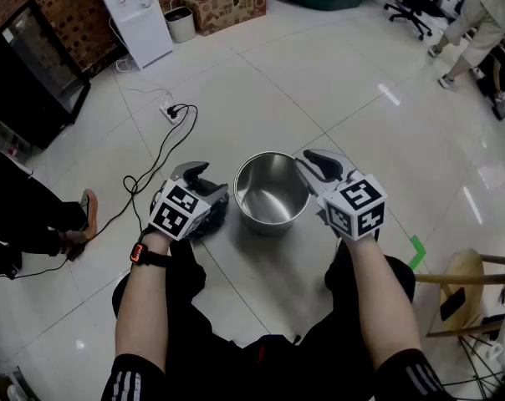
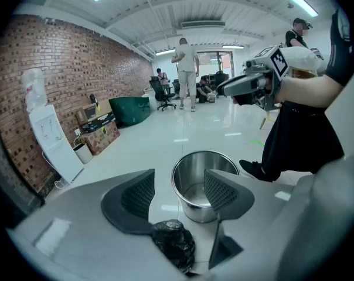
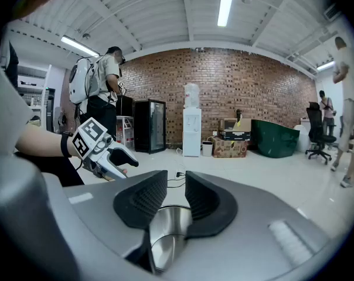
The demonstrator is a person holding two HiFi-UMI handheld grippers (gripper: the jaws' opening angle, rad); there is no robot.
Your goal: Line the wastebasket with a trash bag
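Centre floor, just ahead of the knees: wastebasket [image 1: 272,192]. The left gripper [image 1: 204,178] is just left of it, the right gripper [image 1: 311,164] at its right rim. On the floor under the left gripper, beside the basket: trash bag [image 1: 212,221]. Behind-left is the power strip [image 1: 173,111]. Far back, left to right: water dispenser [image 1: 135,11], small bin [image 1: 181,25], cardboard box [image 1: 227,7]. Far right: stool [image 1: 463,284].

Head view: trash bag [image 1: 211,223] is mostly hidden under the left gripper [image 1: 212,180]. Right gripper view: wastebasket [image 3: 165,239] sits mostly behind the jaws, only a steel sliver shows, rim contact unclear. Stool [image 1: 463,284] is cut by the right edge.
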